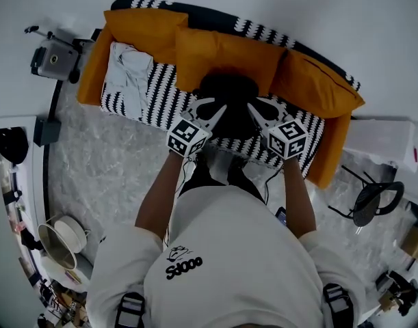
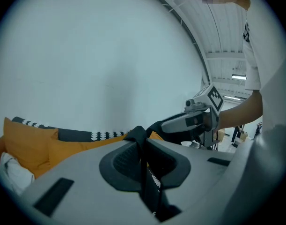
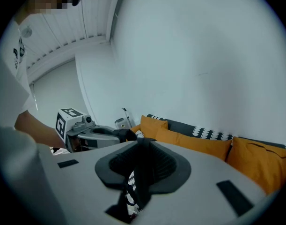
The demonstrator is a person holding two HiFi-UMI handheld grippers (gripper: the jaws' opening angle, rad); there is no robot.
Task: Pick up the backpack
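The black backpack is over the middle of the sofa seat, just in front of the middle orange cushion. It lies ahead of and between the two claws. The left claw is at its left side and the right claw at its right, both about equally near.

Each claw is clamped on a black strap that runs down out of its jaws, so the pack seems to hang from two points across its width. Whether its bottom is clear of the seat cannot be told.

The cushions close off the far side. A white cloth lies well off at the sofa's left end. The open room is straight up and back over the sofa's front edge toward the person.
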